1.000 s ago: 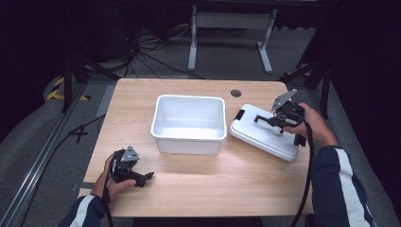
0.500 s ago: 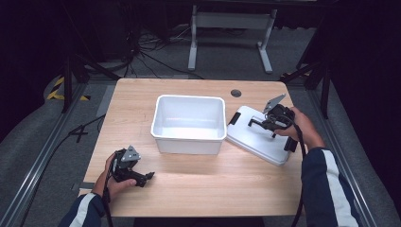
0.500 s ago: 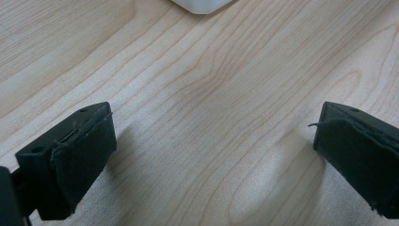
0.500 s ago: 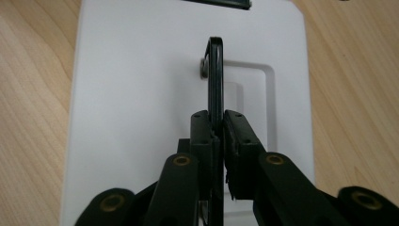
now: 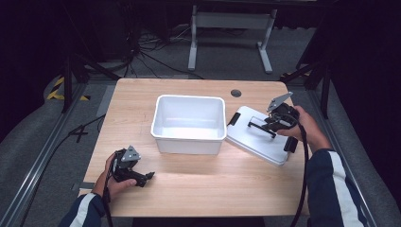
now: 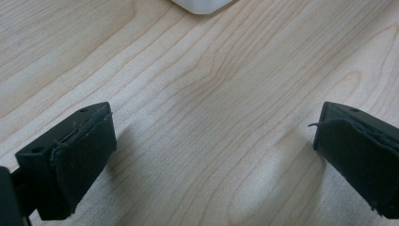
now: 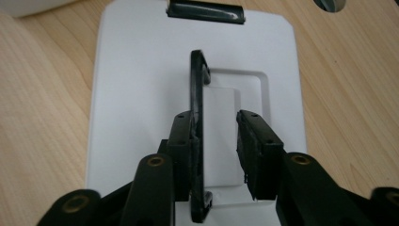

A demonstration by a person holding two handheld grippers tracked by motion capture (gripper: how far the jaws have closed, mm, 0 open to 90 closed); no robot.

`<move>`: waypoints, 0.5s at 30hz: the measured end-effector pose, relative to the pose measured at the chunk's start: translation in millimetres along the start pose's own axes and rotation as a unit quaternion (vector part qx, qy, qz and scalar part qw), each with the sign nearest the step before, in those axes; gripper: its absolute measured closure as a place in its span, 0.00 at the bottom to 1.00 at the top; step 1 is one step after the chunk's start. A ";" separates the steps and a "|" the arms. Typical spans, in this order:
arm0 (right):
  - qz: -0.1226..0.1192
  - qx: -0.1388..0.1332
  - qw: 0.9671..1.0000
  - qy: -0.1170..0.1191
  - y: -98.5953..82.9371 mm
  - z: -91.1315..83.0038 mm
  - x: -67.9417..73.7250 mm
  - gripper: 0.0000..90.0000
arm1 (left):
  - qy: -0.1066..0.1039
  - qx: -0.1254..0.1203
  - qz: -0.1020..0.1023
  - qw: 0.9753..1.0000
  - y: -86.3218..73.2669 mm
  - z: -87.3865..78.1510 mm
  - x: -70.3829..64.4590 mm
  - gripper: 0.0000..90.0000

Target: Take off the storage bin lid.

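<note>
A white tub (image 5: 189, 124) stands open in the middle of the wooden table (image 5: 203, 189). Its white lid (image 5: 257, 142) lies flat to the right, touching the tub's corner. In the right gripper view the lid (image 7: 141, 70) has a thin black handle (image 7: 197, 84) raised on edge. My right gripper (image 7: 216, 120) straddles that handle: the left jaw touches it, the right jaw stands a gap away, so the gripper (image 5: 265, 125) is open. At the front left, my left gripper (image 5: 145, 178) rests near the table, open (image 6: 211, 141), with bare wood between its jaws.
Black clips sit on the lid's ends (image 7: 204, 12). A round cable hole (image 5: 235, 93) is in the table behind the lid. The tub's corner (image 6: 202, 4) lies ahead of the left gripper. Beyond the table's far edge are a metal stand (image 5: 229, 21) and cables on the floor.
The right hand and gripper moved left, from the lid's far right edge to over its handle. The lid seems to have shifted slightly toward the tub. The left gripper stayed put.
</note>
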State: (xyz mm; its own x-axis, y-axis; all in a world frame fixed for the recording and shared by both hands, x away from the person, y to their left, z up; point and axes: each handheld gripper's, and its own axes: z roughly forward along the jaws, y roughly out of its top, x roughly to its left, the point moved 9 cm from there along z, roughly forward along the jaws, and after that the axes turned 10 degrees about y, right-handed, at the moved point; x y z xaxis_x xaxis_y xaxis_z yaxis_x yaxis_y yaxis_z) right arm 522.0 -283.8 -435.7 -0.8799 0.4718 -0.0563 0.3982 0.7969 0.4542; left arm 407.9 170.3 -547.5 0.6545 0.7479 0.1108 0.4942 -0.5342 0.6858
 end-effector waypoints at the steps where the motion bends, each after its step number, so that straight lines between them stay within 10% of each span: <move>1: 0.000 -0.003 1.000 -0.004 1.2 -4.3 0.5 0.74 | 0.000 0.000 0.000 1.000 0.0 0.0 0.0 0.00; 15: 0.005 -0.028 0.999 -0.032 3.4 -35.9 11.2 0.59 | 0.000 0.000 0.001 1.000 -0.1 0.0 0.0 0.00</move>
State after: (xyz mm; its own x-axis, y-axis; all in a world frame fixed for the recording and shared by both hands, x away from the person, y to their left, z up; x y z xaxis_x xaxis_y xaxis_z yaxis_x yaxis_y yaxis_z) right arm 504.2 -289.4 -402.9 -0.8568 0.5041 -0.1086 0.3897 0.7710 0.5037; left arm 407.9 170.3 -547.6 0.6561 0.7462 0.1125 0.4921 -0.5360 0.6860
